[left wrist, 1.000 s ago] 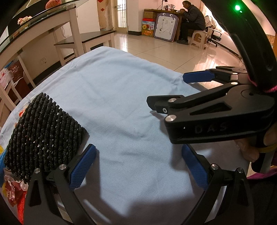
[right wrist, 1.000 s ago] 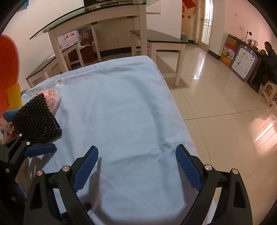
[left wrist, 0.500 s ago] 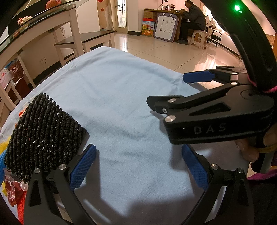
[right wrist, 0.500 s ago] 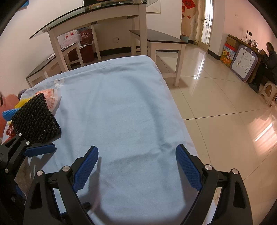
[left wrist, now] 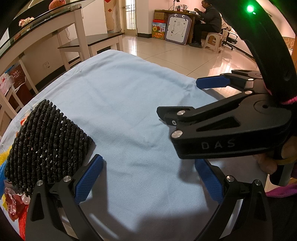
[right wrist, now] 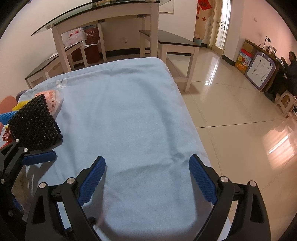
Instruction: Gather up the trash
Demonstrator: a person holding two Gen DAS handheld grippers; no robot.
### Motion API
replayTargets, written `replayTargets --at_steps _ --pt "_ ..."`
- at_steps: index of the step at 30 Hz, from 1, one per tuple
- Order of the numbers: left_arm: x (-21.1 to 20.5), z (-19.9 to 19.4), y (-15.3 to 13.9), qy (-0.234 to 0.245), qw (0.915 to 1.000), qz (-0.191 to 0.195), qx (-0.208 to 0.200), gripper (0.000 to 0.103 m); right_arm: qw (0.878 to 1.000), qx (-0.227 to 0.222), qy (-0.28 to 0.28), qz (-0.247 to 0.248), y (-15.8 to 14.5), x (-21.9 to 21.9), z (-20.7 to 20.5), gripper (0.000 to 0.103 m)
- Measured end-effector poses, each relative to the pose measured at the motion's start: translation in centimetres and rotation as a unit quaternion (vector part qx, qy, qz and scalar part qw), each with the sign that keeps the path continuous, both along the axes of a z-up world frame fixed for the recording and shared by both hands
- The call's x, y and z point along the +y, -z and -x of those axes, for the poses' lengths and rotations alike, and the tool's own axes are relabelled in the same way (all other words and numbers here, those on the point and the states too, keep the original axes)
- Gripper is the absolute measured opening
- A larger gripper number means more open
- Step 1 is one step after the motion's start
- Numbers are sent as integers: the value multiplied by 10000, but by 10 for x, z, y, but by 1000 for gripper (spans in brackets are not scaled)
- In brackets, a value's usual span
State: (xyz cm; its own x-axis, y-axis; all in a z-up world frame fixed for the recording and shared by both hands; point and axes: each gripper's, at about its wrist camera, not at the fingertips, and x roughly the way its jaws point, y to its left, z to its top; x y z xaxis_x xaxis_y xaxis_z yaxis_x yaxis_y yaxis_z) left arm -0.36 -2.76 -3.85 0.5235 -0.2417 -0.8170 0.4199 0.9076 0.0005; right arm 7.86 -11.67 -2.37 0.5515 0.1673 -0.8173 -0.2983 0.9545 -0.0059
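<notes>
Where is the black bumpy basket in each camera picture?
Left wrist view: the black woven basket lies at the lower left, just beyond the left gripper.
Right wrist view: the basket lies at the left edge, halfway down.
Shared landmark: the light blue cloth under it.

Black woven basket (left wrist: pixel 46 146), pale blue cloth (left wrist: pixel 130 111), blue-padded hand-held grippers.

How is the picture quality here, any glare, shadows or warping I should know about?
Left wrist view: strong fisheye bending at the edges, a green lamp flaring top right, dark shadow on the blue cloth near the bottom. Right wrist view: bright glare streaks on the tiled floor, black corners, and the black woven basket stays sharp.
</notes>
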Motion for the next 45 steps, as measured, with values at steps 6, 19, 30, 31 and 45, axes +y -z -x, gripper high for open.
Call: replayTargets --at_steps 6,19,30,31,45 --pt "1 -1 0 0 10000 0 1 100 10000 0 0 2 0 1 -1 90" --pt "0 0 0 1 10000 0 1 100 10000 -5 14 -48 0 1 0 90" --pt "1 0 0 1 10000 0 3 100 10000 -11 56 -23 1 1 -1 90" --pt "1 -1 1 0 10000 0 4 100 10000 -12 58 -19 1 0 0 90" --pt "8 6 -11 -274 9995 173 -16 99 9995 -239 109 -182 -11 -5 14 90"
